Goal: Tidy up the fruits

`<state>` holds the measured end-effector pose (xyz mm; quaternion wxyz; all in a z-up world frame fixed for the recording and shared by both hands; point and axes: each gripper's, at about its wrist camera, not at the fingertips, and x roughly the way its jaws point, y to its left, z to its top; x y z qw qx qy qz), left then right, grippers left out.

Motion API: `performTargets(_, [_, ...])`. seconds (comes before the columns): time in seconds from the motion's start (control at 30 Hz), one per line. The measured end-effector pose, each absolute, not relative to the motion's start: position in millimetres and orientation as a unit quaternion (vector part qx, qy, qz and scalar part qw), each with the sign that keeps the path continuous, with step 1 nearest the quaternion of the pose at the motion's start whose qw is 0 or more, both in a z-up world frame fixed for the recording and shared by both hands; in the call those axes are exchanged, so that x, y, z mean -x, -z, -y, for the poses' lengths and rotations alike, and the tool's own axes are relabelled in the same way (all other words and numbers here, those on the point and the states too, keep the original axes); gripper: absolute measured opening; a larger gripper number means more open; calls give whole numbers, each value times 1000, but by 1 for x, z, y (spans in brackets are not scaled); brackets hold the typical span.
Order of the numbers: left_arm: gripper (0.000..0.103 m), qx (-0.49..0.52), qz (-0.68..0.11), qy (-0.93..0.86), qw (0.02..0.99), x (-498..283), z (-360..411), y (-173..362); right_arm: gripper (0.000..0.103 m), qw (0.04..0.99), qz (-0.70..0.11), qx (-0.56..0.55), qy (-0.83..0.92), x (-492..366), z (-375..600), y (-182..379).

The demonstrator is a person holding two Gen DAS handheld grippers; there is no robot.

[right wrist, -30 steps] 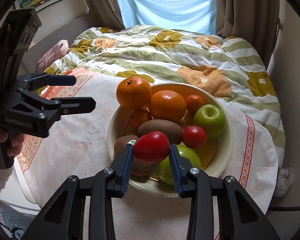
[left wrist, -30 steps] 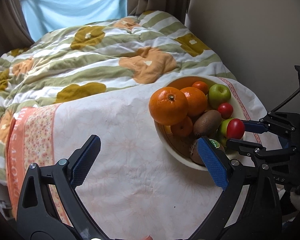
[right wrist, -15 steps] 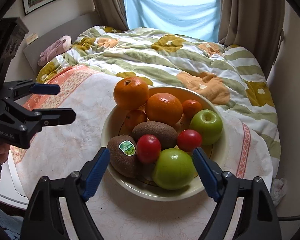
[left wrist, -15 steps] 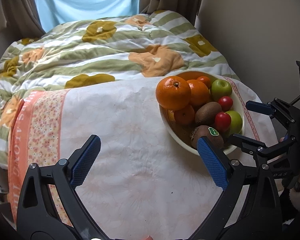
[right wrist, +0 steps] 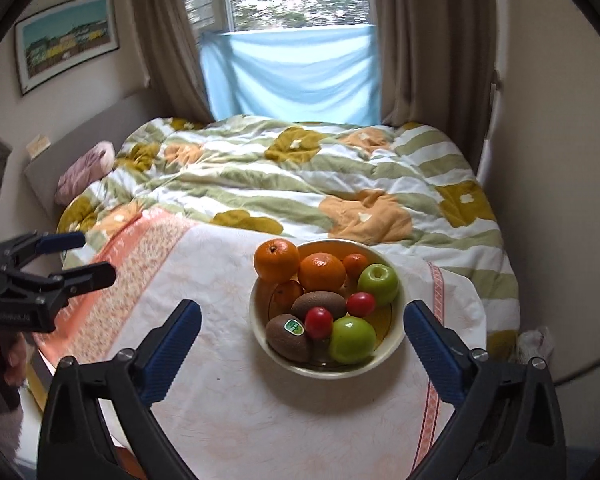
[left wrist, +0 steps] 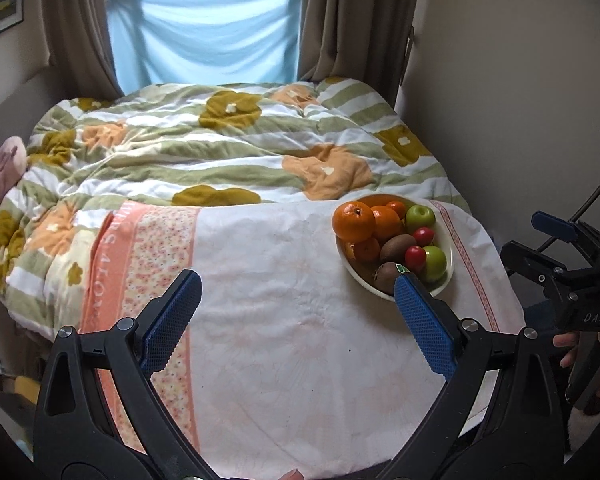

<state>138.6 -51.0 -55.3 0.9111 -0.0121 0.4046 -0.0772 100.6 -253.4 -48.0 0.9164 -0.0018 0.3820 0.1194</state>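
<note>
Both hand-held grippers, left (left wrist: 296, 312) & right (right wrist: 302, 354), spread wide w/ nothing held.

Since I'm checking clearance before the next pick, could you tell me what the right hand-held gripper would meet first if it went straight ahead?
Probably the bowl of fruit: it sits centred between the open right hand-held gripper fingers, with the stickered kiwi and front green apple nearest. Depth is uncertain; it might touch the cloth first.
</note>
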Motion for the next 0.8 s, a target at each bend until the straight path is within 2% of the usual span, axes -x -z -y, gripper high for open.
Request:
performTargets(0.43, [103, -1, -364, 8, 931, -40, 17, 11, 101, 923, -380, -6, -54, -18, 217, 8])
performTargets(0.8, [103, -14, -312, 13, 950, -5, 13, -13, 101, 937, -349, -17, -27, 14, 212, -10])
